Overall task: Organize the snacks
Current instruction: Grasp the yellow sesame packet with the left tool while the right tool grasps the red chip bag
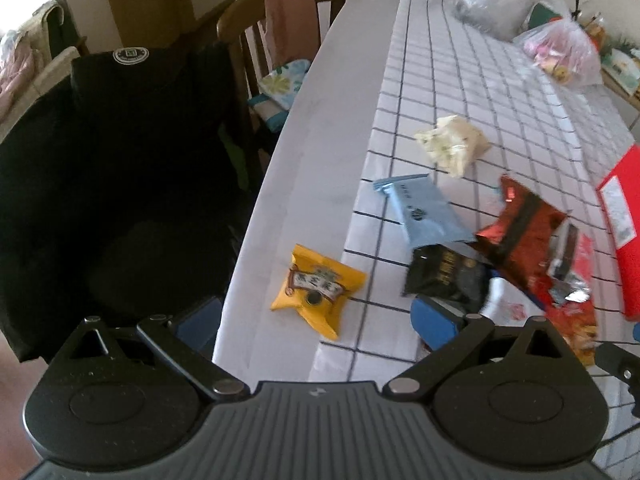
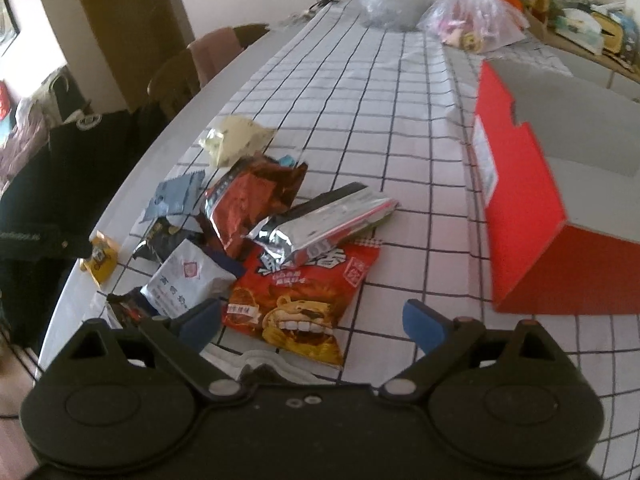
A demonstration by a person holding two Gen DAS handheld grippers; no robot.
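A pile of snack packets lies on the checked tablecloth (image 2: 400, 128). My left gripper (image 1: 316, 322) is open just above the table's left edge, with a yellow packet (image 1: 318, 294) lying between its blue fingertips and apart from them. Right of it lie a blue packet (image 1: 424, 212), a black packet (image 1: 444, 274), a cream packet (image 1: 452, 144) and a dark red foil bag (image 1: 520, 232). My right gripper (image 2: 312, 324) is open over a red snack bag (image 2: 304, 300), under a silver packet (image 2: 324, 224). A white packet (image 2: 188, 280) lies at its left. An open red box (image 2: 520, 216) stands on the right.
Two clear plastic bags (image 2: 472, 20) sit at the table's far end. Along the left side stand a chair draped with a black jacket (image 1: 120, 168) and a wooden chair (image 1: 280, 12) with a pink cloth. The cloth between pile and box is bare.
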